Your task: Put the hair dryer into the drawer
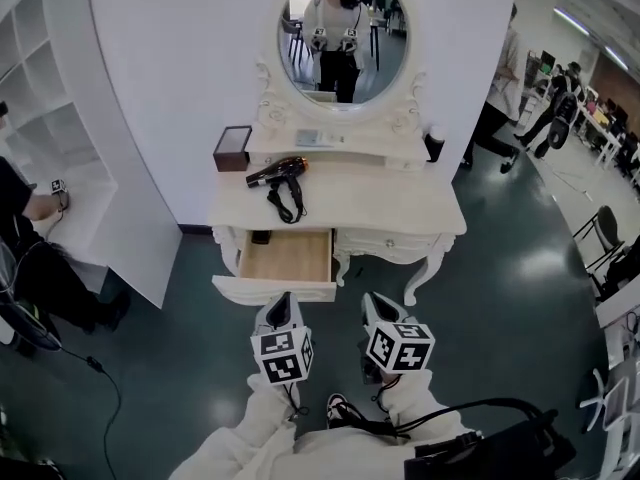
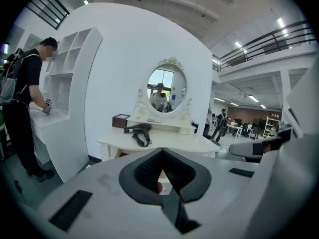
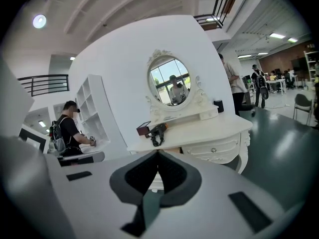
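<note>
A black hair dryer point(image 1: 278, 173) with an orange rim lies on the left of the white dressing table point(image 1: 400, 208), its cord coiled beside it. The left-hand drawer point(image 1: 275, 290) below it is pulled out, showing a bare wooden bottom. Both grippers are held side by side in front of the table, short of the drawer. My left gripper point(image 1: 283, 298) is shut and holds nothing; in the left gripper view the hair dryer point(image 2: 139, 128) is ahead, beyond the closed tips point(image 2: 162, 150). My right gripper point(image 1: 372, 298) is also shut and holds nothing, with the hair dryer point(image 3: 158, 129) far ahead.
A brown box point(image 1: 232, 148) sits at the table's back left and a dark jar point(image 1: 434, 143) at its back right, under an oval mirror point(image 1: 343, 33). A white shelf unit point(image 1: 60, 148) with a person point(image 1: 25, 228) stands left. Other people and a chair point(image 1: 600, 233) are at the right.
</note>
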Demonstrator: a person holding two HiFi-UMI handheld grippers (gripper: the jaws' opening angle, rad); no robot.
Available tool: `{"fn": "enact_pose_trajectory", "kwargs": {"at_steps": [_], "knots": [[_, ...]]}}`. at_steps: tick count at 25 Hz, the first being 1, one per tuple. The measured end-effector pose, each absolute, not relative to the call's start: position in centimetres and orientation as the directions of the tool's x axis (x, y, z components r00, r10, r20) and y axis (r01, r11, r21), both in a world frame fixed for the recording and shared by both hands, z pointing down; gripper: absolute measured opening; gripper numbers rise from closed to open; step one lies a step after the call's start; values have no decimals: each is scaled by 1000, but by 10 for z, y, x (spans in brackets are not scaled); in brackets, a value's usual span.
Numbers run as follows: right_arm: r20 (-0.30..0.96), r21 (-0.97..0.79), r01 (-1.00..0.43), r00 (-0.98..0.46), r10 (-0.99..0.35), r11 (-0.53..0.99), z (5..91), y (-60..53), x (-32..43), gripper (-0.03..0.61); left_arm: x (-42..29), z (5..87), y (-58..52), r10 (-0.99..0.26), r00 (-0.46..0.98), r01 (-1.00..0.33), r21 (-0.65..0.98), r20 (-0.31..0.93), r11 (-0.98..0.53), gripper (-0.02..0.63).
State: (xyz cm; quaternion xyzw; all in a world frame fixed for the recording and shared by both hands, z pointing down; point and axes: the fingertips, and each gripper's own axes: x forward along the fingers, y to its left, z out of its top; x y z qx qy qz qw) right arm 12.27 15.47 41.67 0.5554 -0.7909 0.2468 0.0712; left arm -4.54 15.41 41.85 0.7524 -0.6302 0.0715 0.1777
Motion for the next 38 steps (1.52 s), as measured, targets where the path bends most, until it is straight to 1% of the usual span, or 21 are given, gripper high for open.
{"fn": "enact_pose_trajectory", "kwargs": {"at_steps": [11, 24, 31, 38], "knots": [[398, -355, -883, -439, -805, 306, 428, 97, 141, 61, -27, 421, 105, -923, 135, -986, 139, 361, -89, -4], [443, -400, -857, -492, -750, 325, 454, 78, 138, 61, -30, 441, 96, -901, 76, -994, 100, 427, -37, -5], [425, -395, -858, -489, -762, 329, 445, 56, 139, 61, -36, 429, 70, -914, 68, -995, 92, 399, -34, -5], [427, -353, -869, -480, -766, 348, 436, 25, 135, 61, -61, 425, 38, -924, 32, -992, 123, 381, 16, -5]]}}
